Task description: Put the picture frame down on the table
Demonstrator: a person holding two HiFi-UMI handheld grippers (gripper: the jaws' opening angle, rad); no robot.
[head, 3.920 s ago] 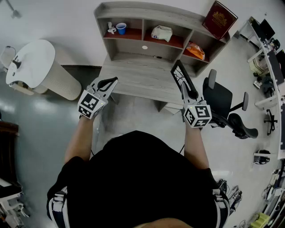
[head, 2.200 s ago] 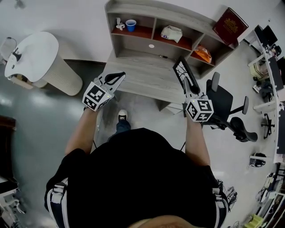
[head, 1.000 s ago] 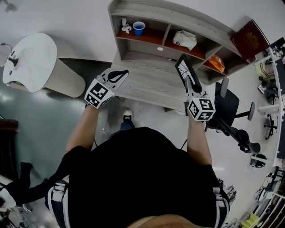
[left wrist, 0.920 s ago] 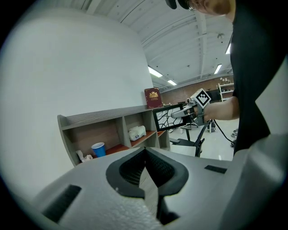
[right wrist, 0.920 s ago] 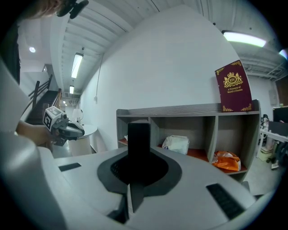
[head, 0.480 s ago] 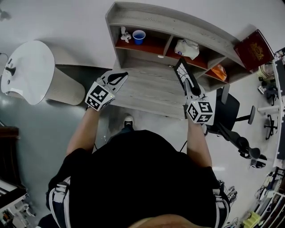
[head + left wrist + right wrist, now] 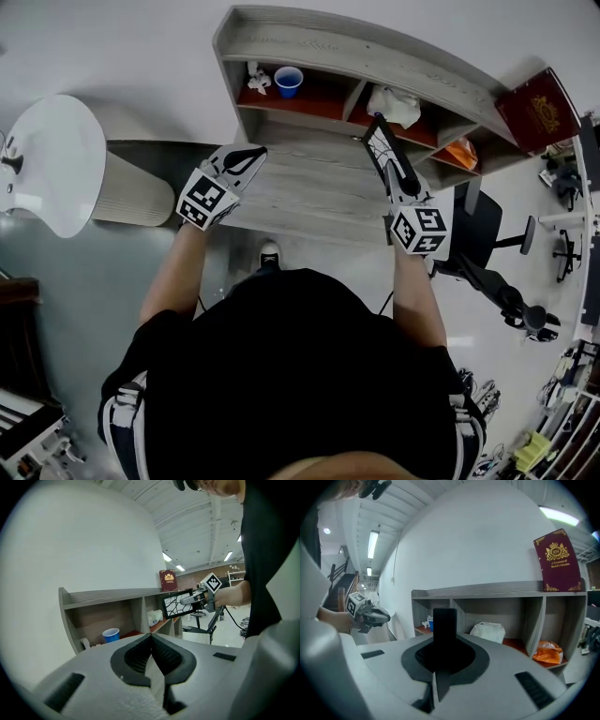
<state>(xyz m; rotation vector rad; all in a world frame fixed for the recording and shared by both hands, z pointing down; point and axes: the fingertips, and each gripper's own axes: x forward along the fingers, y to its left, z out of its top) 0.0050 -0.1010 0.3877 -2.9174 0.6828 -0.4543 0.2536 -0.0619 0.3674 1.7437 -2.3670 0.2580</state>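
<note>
The right gripper's fingers (image 7: 464, 657) are pressed together on the lower edge of the picture frame (image 7: 382, 153), which rises edge-on between them as a dark bar in the right gripper view. The right gripper (image 7: 401, 184) holds the frame up in the air over the right part of the table (image 7: 309, 195), tilted toward the shelves and not resting on the grey wood. From the left gripper view the frame's black border and branching line pattern show in front of the shelf unit (image 7: 356, 52). The left gripper (image 7: 255, 156) hangs over the table's left end, its jaws closed tip to tip with nothing between them. Beyond, the shelf unit's compartments hold a blue cup (image 7: 289, 81), a white bag (image 7: 394, 105) and an orange packet (image 7: 460, 155). A red book (image 7: 541, 110) stands on top of the unit against the wall. An office chair (image 7: 483, 230) sits just right of the table.
</note>
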